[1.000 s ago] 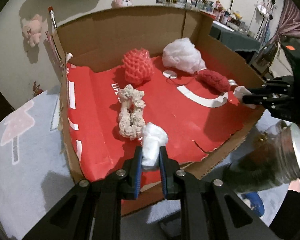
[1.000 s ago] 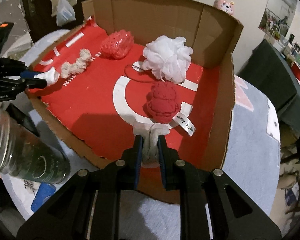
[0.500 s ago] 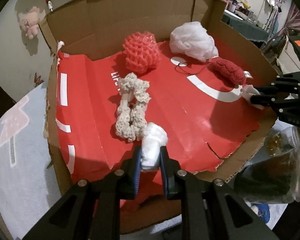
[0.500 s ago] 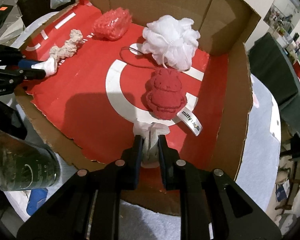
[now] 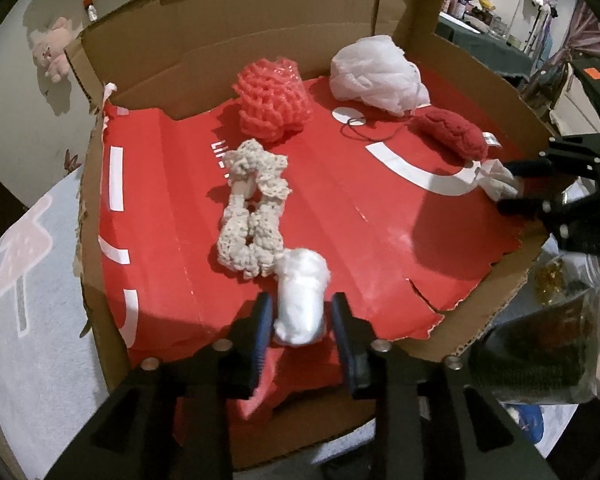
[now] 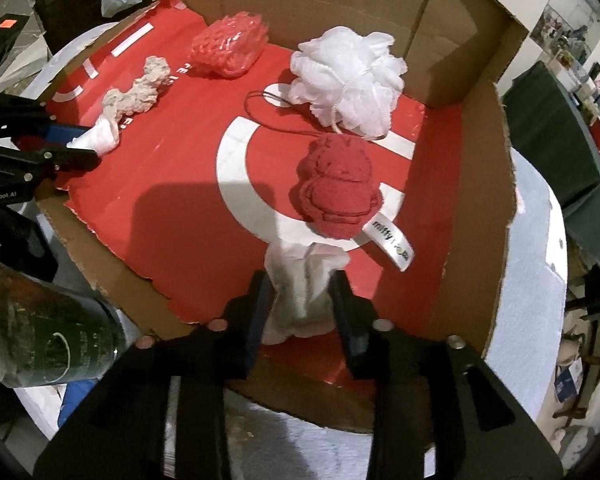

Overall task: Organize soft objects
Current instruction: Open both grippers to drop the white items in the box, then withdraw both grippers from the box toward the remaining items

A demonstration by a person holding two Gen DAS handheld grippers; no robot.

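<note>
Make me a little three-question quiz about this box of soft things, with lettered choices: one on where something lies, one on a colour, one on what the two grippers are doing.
1. Where does the white bath puff lie?
A. near the back wall of the cardboard box
B. outside the box
C. between a gripper's fingers

2. What colour is the knitted toy with the label?
A. cream
B. red
C. green

3. What are the left gripper and right gripper doing?
A. squeezing one cloth together
B. opening, each with a white wad between its fingers
C. hanging empty above the box

Answers:
1 A, the puff sits just before the back wall.
2 B, it is deep red, beside the white ring on the floor of the box.
3 B, gaps show beside the left wad, and the right wad sits loosely.
</note>
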